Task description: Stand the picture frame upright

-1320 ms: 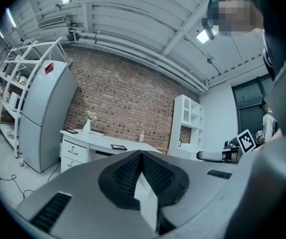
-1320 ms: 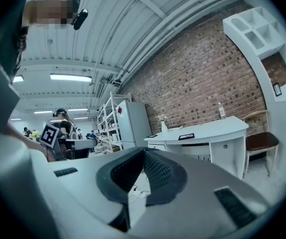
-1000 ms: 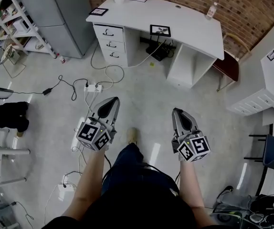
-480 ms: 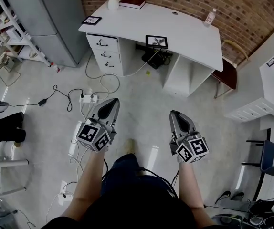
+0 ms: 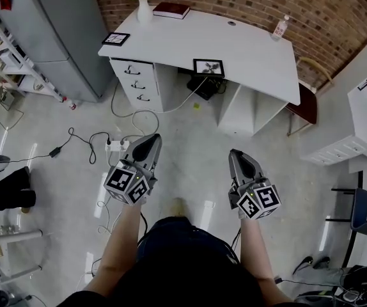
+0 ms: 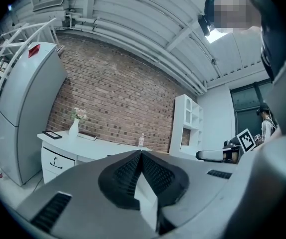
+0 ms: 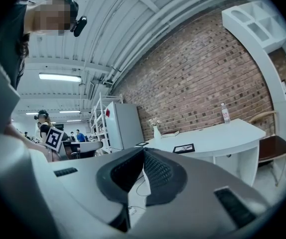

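Head view: the worktop [image 5: 247, 47] sits closer than a second ago, so I'm walking in and nothing is touched yet. The picture frame [image 5: 208, 68] lies flat, face up, at the worktop's front edge. Its long side runs along that edge, well ahead of my left tool [image 5: 152, 139] and right tool [image 5: 236, 153]. Left gripper view: left tool pressed together, empty, aimed at the worktop. Right gripper view: right tool likewise closed on nothing, with the flat picture frame ahead.

A black picture frame [image 5: 208, 68] with a plant print is laid flat near the white desk's [image 5: 254, 43] front edge.
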`<control>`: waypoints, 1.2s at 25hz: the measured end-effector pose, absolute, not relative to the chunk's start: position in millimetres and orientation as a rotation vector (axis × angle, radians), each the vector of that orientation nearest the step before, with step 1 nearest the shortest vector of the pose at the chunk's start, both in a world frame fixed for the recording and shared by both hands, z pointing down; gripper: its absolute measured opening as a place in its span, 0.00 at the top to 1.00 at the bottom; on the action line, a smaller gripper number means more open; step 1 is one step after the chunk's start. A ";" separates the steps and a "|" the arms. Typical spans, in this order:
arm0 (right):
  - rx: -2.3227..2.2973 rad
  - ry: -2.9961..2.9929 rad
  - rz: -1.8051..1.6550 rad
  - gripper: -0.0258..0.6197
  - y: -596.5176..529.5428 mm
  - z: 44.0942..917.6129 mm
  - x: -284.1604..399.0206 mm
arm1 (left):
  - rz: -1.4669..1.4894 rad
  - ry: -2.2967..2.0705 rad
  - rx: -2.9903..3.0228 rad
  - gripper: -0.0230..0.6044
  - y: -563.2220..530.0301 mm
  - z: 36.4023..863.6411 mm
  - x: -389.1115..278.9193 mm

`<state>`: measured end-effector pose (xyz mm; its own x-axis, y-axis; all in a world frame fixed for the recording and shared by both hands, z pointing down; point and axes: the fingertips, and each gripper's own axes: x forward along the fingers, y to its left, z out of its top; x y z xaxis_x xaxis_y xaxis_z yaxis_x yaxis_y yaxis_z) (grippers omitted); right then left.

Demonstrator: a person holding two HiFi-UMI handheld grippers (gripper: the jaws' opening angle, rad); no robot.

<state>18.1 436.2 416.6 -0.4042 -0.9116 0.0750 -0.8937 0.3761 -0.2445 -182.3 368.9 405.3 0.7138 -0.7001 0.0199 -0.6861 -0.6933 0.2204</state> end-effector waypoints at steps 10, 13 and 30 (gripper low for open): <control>-1.703 2.505 -0.343 0.95 382.2 410.5 6.8 | -0.127 -1.079 2.731 0.96 308.0 405.8 -193.8; -1.706 2.503 -0.340 0.95 372.9 408.6 5.4 | -0.139 -1.082 2.732 0.96 298.8 403.8 -196.9; -1.700 2.508 -0.362 0.95 340.1 403.1 1.6 | -0.158 -1.097 2.685 0.96 270.4 417.7 -212.3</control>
